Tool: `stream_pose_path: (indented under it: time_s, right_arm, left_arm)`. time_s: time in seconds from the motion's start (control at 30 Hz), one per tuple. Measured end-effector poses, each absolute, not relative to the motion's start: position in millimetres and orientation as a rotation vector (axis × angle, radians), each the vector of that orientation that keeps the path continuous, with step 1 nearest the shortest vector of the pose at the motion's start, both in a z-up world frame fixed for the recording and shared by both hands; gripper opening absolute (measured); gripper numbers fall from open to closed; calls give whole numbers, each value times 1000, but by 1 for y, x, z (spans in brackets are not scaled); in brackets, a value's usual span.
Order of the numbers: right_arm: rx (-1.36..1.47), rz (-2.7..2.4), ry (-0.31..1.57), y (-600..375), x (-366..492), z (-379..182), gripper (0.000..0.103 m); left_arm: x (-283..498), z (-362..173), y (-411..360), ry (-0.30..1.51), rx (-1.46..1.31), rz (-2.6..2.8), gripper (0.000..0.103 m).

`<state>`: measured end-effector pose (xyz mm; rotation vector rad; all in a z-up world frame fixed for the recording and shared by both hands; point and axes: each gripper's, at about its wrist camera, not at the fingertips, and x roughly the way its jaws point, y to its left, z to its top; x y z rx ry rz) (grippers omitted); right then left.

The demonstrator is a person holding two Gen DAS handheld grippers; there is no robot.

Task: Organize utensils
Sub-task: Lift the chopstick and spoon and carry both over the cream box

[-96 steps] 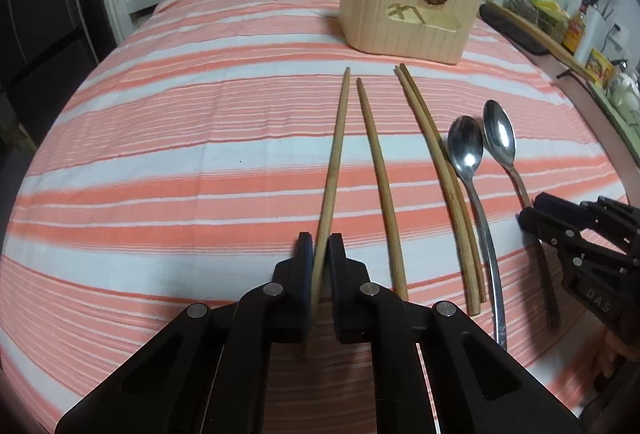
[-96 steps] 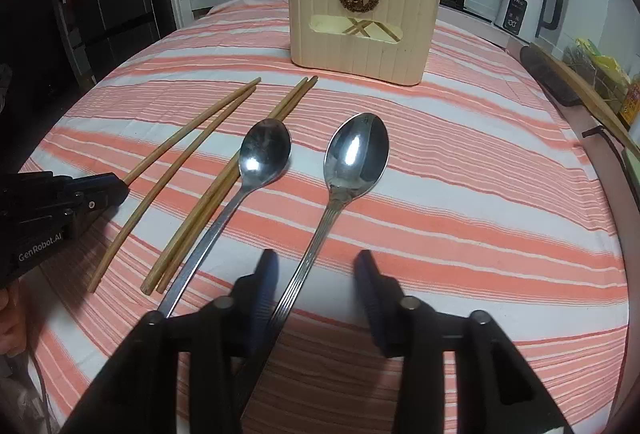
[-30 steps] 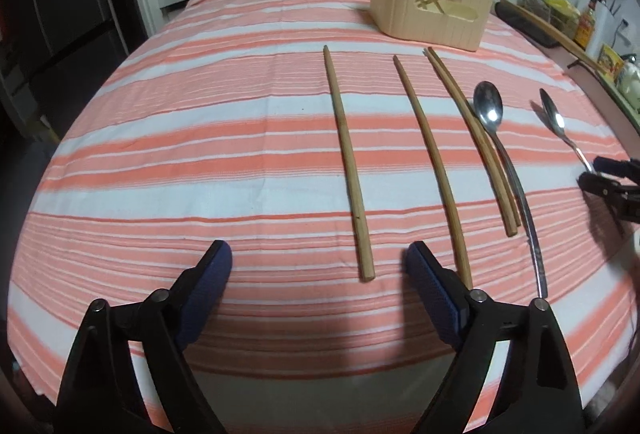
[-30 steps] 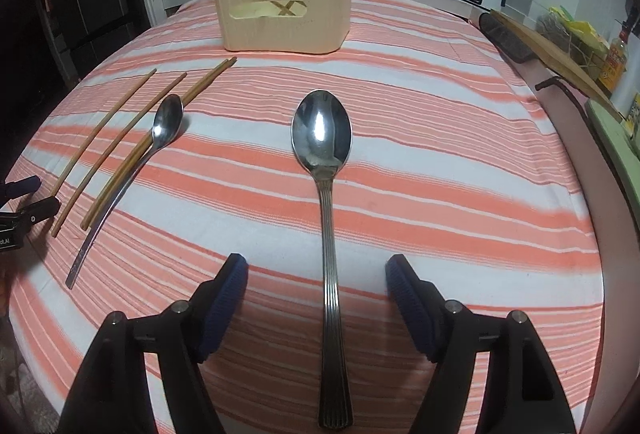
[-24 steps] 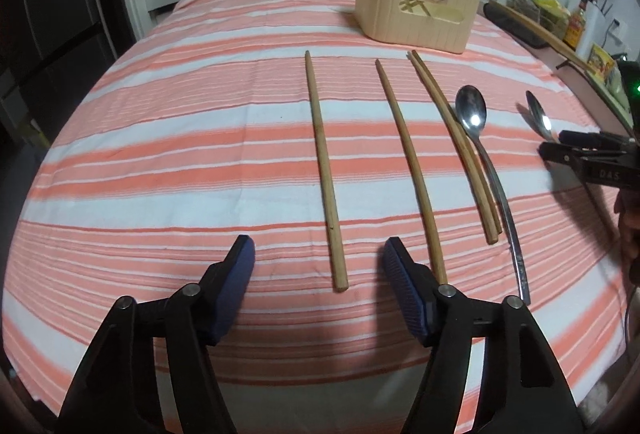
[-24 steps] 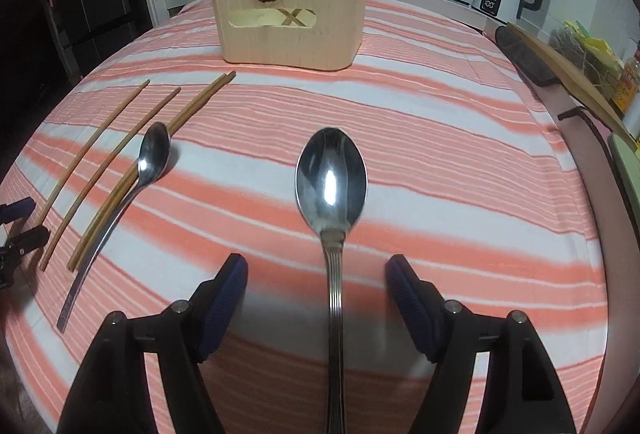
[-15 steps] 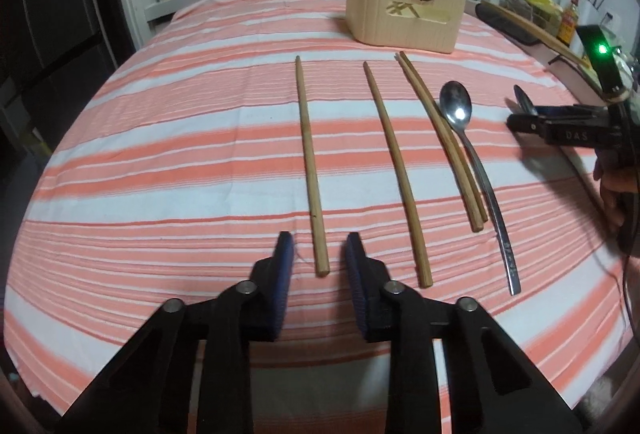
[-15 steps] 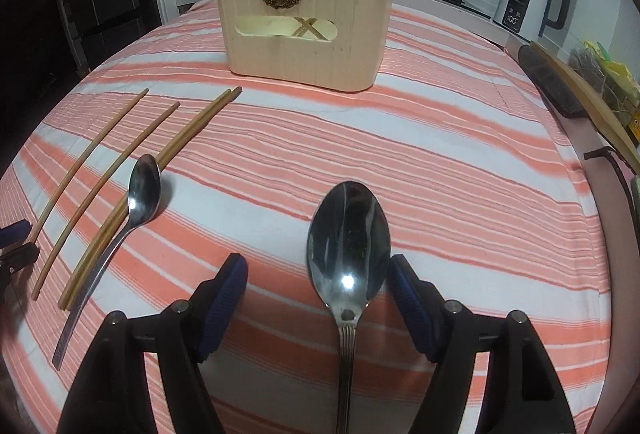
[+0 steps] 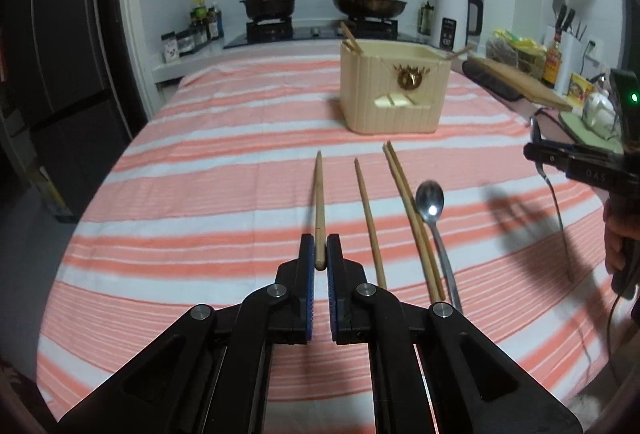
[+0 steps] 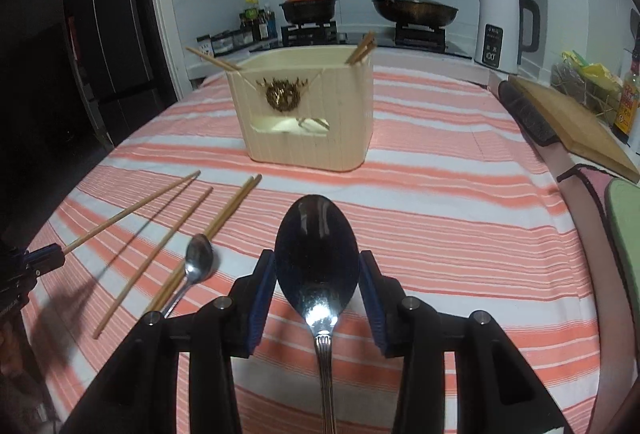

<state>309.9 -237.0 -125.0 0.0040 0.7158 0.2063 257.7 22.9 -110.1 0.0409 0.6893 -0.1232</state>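
Note:
My left gripper (image 9: 319,252) is shut on the near end of a wooden chopstick (image 9: 319,201) and holds it lifted above the striped cloth, pointing toward the cream utensil holder (image 9: 394,93). My right gripper (image 10: 318,270) is shut on the bowl of a large steel spoon (image 10: 316,254), lifted off the table; its handle hangs down. A single chopstick (image 9: 370,220), a chopstick pair (image 9: 412,211) and a smaller spoon (image 9: 434,218) lie on the cloth. The holder (image 10: 308,113) has chopsticks leaning in it.
The table has an orange and white striped cloth (image 9: 224,169). A wooden cutting board (image 10: 576,121) lies at the right edge, a white kettle (image 10: 502,29) behind it. A stove with pots (image 10: 308,9) is at the back. A cable (image 9: 600,322) hangs at the right.
My left gripper closed on the leftmost chopstick and lifted it. My right gripper closed on the large spoon's bowl and raised it. Both views rose and tilted toward the holder.

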Motion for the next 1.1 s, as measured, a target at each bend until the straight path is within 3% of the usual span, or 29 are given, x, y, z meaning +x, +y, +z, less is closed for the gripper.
stream_pose_path:
  time_s: [0.53, 1.1]
  right_arm:
    - [23, 198, 515, -243, 254, -63, 42]
    - [20, 216, 472, -231, 267, -35, 42]
  left_arm:
    - [251, -18, 45, 510, -11, -159, 4]
    - [255, -8, 38, 545, -34, -216, 4]
